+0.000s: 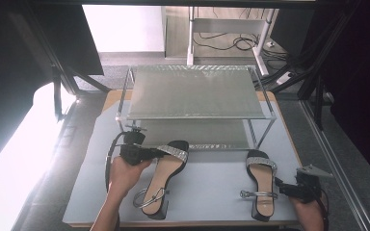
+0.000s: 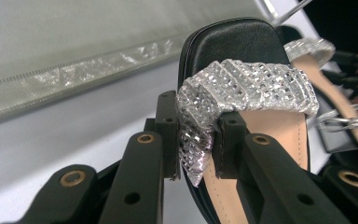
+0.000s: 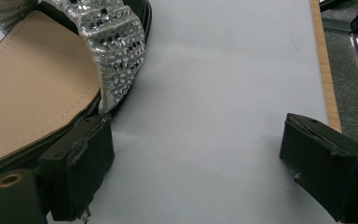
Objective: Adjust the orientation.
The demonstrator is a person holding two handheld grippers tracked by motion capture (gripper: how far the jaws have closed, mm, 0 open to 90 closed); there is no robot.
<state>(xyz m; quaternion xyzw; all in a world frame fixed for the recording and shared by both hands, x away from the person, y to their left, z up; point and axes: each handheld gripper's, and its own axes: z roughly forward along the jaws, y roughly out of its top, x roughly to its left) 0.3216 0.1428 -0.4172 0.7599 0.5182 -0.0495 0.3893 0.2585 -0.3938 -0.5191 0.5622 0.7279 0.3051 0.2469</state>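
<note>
The left tongs pinch the left sandal's glittery strap to lift it toward the rack; the right tongs stand released beside the right sandal.

We see the left gripper at the strap of the left shoe. The rack stands behind it. The right shoe lies just left of the right gripper.
</note>
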